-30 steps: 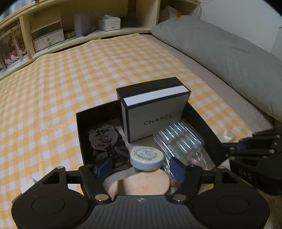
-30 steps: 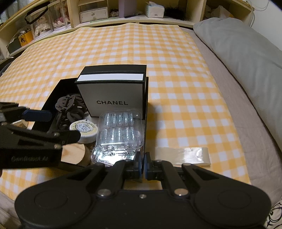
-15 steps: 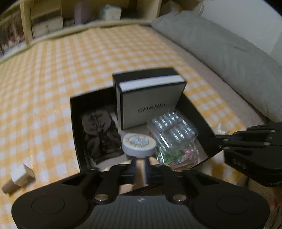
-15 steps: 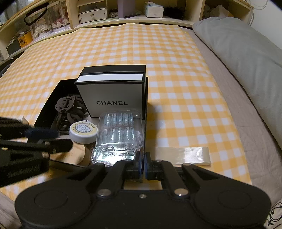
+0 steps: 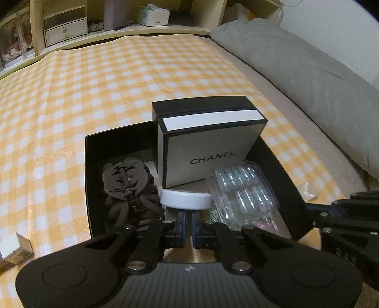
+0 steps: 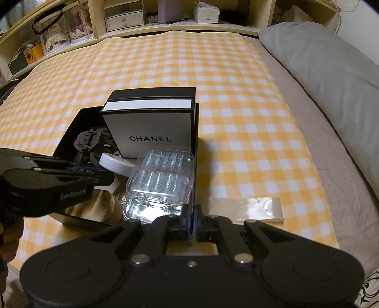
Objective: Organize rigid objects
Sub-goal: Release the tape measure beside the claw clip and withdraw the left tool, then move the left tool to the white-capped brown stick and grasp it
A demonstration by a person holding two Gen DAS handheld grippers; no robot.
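An open black box [image 5: 88, 170] [image 6: 67, 136] on the checked cloth holds a white Chanel box [image 5: 208, 151] [image 6: 149, 128], dark hair claws [image 5: 125, 189] [image 6: 90, 142], a clear plastic case [image 5: 244, 192] [image 6: 163, 175], a white round tin [image 5: 186, 200] [image 6: 116, 163] and a round wooden piece [image 6: 99, 208]. My left gripper [image 5: 189, 220] [image 6: 99, 175] is shut with nothing seen between its pads, its tips right at the tin's near edge. The tin sits tilted with its label hidden. My right gripper [image 6: 192, 220] [image 5: 310, 208] is shut on the black box's near right rim.
A small cardboard box [image 5: 16, 248] lies on the cloth left of the black box. A clear plastic wrapper [image 6: 246, 208] lies to its right. A grey pillow [image 5: 308, 83] runs along the right side. Shelves [image 6: 123, 19] with boxes line the far edge.
The left gripper went from open around the wooden piece to shut and dipped toward the tin. The tin tipped, and its label no longer shows. The right gripper stayed put.
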